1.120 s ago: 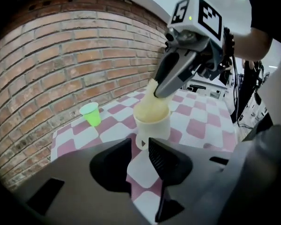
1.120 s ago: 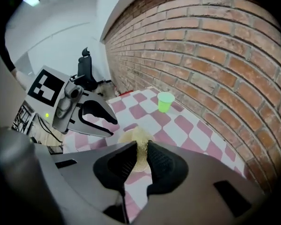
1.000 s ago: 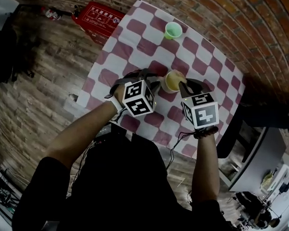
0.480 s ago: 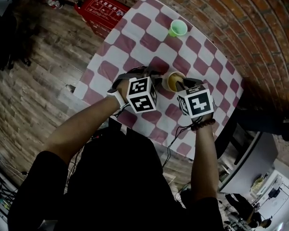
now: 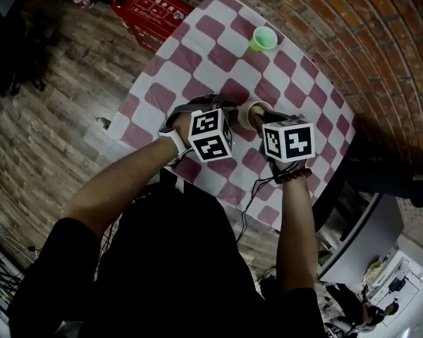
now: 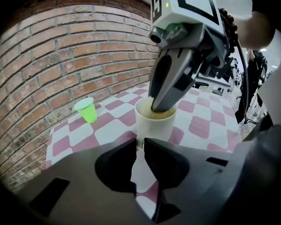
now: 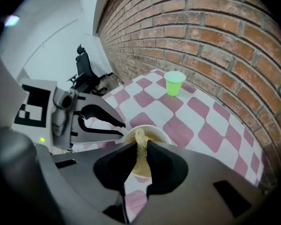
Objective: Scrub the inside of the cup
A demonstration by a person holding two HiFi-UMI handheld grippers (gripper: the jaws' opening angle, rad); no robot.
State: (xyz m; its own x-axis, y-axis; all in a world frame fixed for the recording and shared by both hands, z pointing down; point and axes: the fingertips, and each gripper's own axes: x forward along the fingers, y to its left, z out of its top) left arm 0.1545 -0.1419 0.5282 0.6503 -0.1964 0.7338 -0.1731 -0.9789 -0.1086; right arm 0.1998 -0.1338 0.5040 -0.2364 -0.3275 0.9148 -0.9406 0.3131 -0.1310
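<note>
A white cup stands on the red-and-white checked tablecloth. From the left, my left gripper reaches it. Its jaws are closed to a narrow gap right at the foot of the cup, on what looks like its handle. My right gripper comes down from above with its tips inside the rim. It is shut on a yellowish fibrous scrub pad that hangs into the cup. The cup's inside looks tan.
A small green cup stands farther back on the table, near the brick wall. A red box lies on the wooden floor beyond the table's left corner. The table's near edge runs just under my hands.
My right gripper has shifted over the cup and its jaws with the pad sit lower inside it. The left gripper has stayed at the cup's side.
</note>
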